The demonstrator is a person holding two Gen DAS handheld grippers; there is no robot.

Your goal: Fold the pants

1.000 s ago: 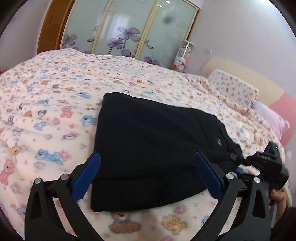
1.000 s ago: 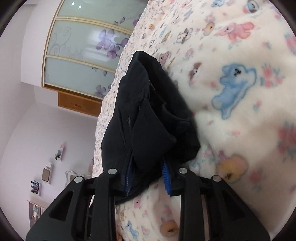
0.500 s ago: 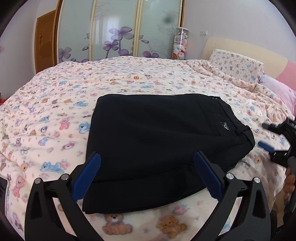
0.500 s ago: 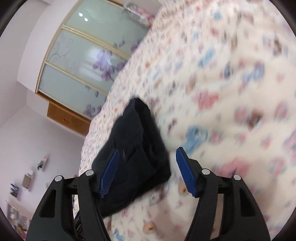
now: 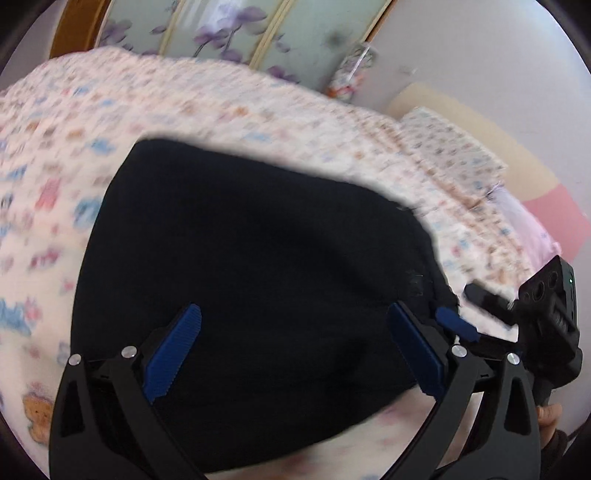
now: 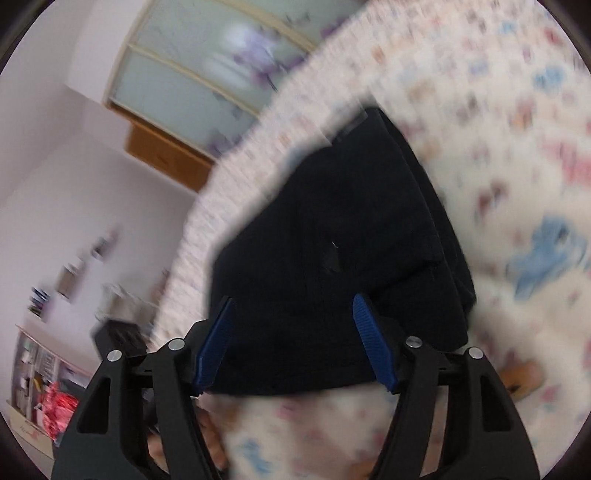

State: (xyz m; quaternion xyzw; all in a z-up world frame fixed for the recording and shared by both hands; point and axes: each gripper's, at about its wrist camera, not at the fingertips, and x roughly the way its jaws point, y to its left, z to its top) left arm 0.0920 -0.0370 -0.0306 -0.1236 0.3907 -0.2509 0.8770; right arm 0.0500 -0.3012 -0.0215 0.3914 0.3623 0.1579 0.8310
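Black hand-held gripper [image 5: 293, 354], blue ribbed pads [image 5: 173, 358]

Bedroom, daylit, both views motion-blurred. Bed [image 5: 258, 122] fills most of each view, w/ pale quilt [image 6: 498, 155] printed in small bears, pink, blue & tan. Behind bed: wardrobe [image 5: 229, 33] w/ frosted sliding doors, purple flower motifs, thin light-wood frames. Left of it, brown wood door [image 5: 74, 33]. Walls [image 5: 480, 48] plain pale lilac-white. Tall clear jar [image 5: 351, 77] of pinkish bits stands near wardrobe's right edge. Headboard [image 5: 517, 162] cream & pink; patterned pillow [image 5: 450, 147] against it, pink pillow [image 5: 524, 218] just beside. Right-wrist view: wall shelves [image 6: 70, 273] w/ small items, too blurred to ID; low shelf unit [image 6: 37, 373] at left w/ something red [image 6: 59, 406].
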